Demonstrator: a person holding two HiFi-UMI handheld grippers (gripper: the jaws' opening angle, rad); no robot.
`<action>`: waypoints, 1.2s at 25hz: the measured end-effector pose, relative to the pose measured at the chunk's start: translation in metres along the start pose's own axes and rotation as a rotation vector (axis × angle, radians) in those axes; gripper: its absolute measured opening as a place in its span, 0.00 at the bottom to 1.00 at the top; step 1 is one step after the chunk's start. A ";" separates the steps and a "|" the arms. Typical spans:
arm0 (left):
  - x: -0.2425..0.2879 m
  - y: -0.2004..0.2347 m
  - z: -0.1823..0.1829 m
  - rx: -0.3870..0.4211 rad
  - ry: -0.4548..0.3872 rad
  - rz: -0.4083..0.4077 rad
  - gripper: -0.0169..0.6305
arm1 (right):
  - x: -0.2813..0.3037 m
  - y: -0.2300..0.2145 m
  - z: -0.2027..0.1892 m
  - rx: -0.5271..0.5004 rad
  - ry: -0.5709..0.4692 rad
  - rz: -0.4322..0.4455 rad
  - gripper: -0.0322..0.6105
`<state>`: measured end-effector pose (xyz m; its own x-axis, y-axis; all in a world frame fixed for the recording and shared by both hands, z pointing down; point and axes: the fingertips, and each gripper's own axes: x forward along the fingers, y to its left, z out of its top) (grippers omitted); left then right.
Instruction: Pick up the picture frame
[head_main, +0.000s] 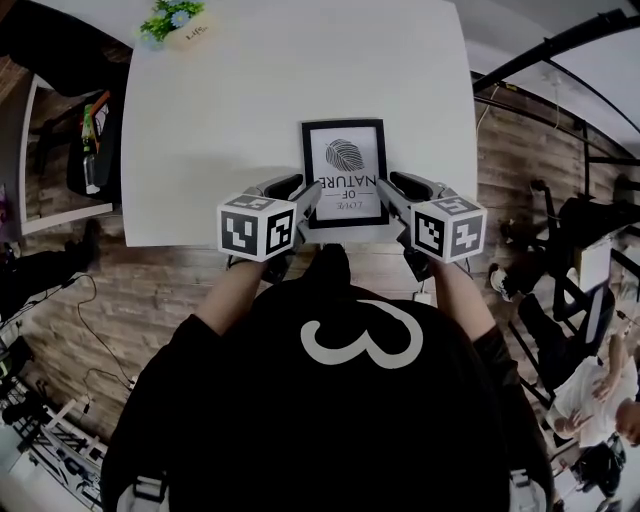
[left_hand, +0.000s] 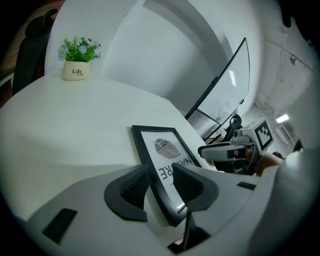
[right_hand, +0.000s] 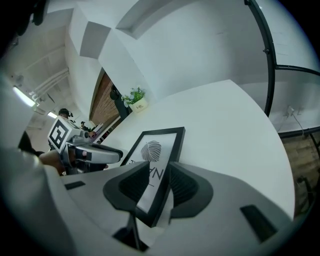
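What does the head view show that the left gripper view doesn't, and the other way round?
Only the head view shows the person's black top and people seated at the right. Only the left gripper view shows the left gripper's open jaws straddling the picture frame's edge up close. Both show the frame, the white table, the potted plant and the right gripper.
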<state>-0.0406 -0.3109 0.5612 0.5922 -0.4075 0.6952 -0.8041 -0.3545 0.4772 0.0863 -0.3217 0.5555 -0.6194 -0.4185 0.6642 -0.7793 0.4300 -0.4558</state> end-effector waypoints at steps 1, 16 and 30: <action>0.002 0.001 -0.001 -0.004 0.005 0.001 0.24 | 0.002 -0.003 -0.002 -0.003 0.009 -0.008 0.23; 0.019 0.011 -0.007 -0.022 0.042 0.027 0.24 | 0.021 -0.015 -0.016 0.008 0.065 -0.054 0.23; 0.020 0.015 -0.008 -0.011 0.030 0.083 0.23 | 0.022 -0.018 -0.016 -0.008 0.060 -0.113 0.23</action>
<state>-0.0411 -0.3172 0.5862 0.5216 -0.4095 0.7485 -0.8511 -0.3115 0.4226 0.0878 -0.3255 0.5879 -0.5203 -0.4162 0.7457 -0.8431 0.3893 -0.3711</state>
